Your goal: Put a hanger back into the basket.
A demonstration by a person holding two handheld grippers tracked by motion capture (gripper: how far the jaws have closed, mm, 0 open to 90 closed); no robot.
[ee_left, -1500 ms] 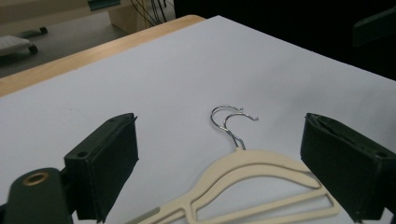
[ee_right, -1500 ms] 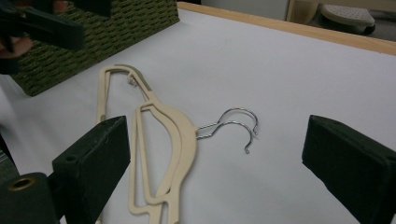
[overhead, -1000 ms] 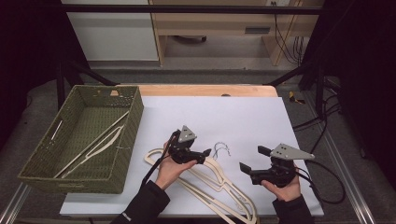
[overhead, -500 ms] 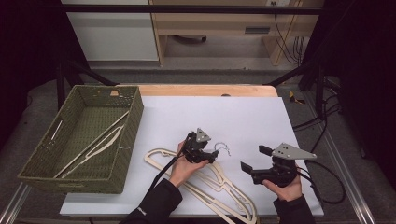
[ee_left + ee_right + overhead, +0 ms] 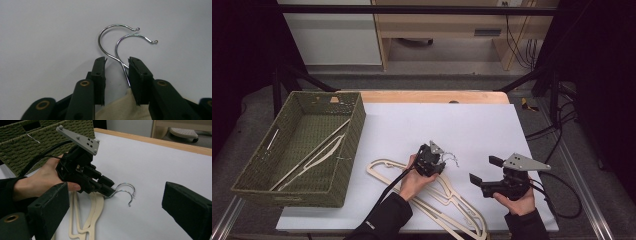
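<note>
2 wooden hangers (image 5: 432, 202) are lying stacked on the counter (image 5: 482, 130), and the left gripper (image 5: 435, 162) has moved over to their wire hooks (image 5: 117, 45), its jaws closing around the necks, not yet clenched. Right gripper (image 5: 482, 170) is idling, released. Basket (image 5: 257, 187) likely awaits them.

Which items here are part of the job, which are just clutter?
In play:
- left tongs, jaws just been closing around the hanger hooks
- wooden hangers on table
- green basket, hangers inside

Lying about:
- right tongs, open, idle
- cables
</note>
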